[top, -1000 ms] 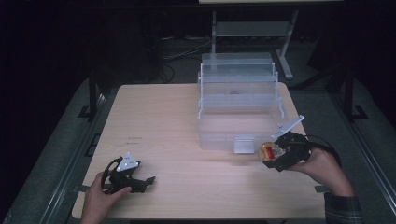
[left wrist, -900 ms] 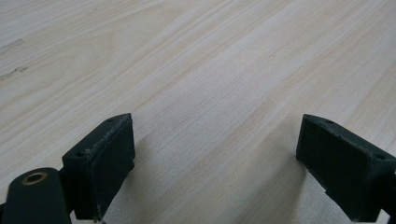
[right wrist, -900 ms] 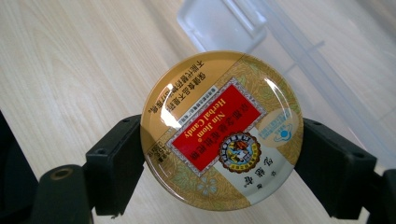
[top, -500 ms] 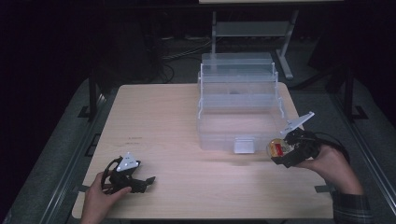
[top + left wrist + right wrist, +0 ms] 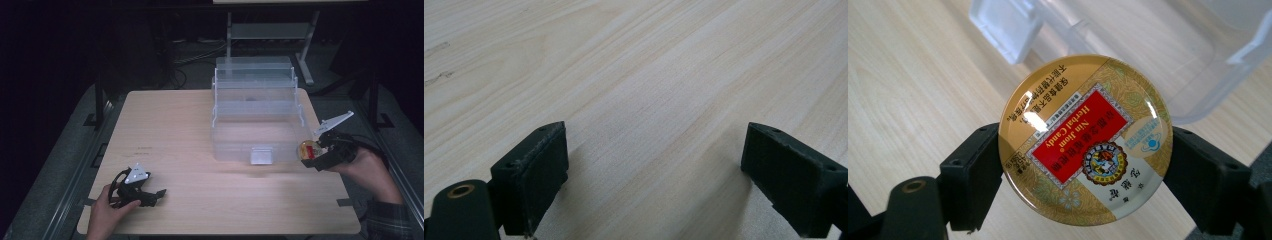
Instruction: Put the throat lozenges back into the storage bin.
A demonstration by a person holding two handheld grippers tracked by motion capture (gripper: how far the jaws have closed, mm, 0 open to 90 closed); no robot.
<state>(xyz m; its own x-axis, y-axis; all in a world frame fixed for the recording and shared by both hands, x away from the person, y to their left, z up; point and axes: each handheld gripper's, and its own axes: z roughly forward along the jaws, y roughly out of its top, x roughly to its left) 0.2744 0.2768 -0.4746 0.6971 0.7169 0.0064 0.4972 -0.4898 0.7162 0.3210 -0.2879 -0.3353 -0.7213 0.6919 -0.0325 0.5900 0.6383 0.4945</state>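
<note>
A round gold herbal candy tin (image 5: 1085,140) with a red label sits clamped between the black jaws of my right gripper (image 5: 1083,175). In the high view that right gripper (image 5: 312,154) holds the tin (image 5: 306,149) in the air beside the right front corner of a clear plastic box (image 5: 257,120). The box stands open, its lid up at the back and a latch (image 5: 261,155) on its front wall. My left gripper (image 5: 152,196) rests low at the table's front left, jaws spread wide with bare wood between them (image 5: 654,180).
The light wooden table (image 5: 175,130) has bare room left of the box and along the front. Beyond its right edge lies a dark floor with a rail. A metal stand (image 5: 270,30) is behind the table.
My right gripper has carried the candy tin rightward and slightly up, from in front of the box to beside its right front corner. The left gripper has stayed put.
</note>
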